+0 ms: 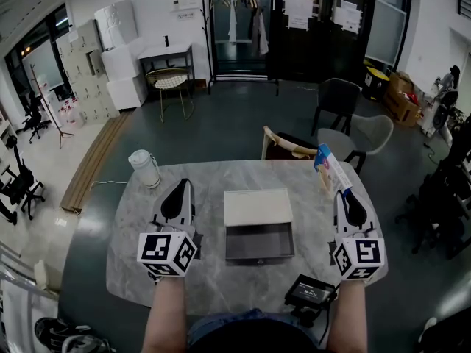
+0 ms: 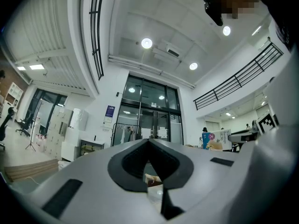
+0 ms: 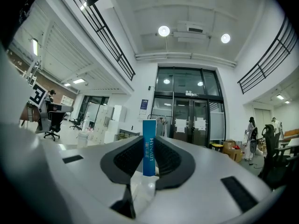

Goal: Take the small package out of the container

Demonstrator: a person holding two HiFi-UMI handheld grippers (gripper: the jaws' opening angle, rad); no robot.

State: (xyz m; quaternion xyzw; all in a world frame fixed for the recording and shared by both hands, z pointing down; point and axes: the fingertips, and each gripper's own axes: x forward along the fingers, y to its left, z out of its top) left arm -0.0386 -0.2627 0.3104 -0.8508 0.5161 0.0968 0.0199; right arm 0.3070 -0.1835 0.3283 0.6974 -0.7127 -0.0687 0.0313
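And the small package (image 1: 331, 169) is riding clear of the container (image 1: 259, 254), up and off to the container's right, pinched upright in the right gripper (image 1: 343, 194). Those tongs are sitting narrow, pads pressing on the package's two broad faces, its blue edge facing the gripper's own camera. The left gripper (image 1: 182, 188) is hovering to the container's left, its tongs brought together with nothing in them. The container is lying open on the table (image 1: 221, 289), lid (image 1: 257, 207) folded back on its far side, its dark inside looking empty.

The package is looking like a thin cardboard carton. I'd judge it light, stiff along its edges but ready to dent across the flat faces, and the printed surface may be slick. So a modest squeeze low across the faces, as it is being held here, is looking right. A harder one would be risking a crushed carton.
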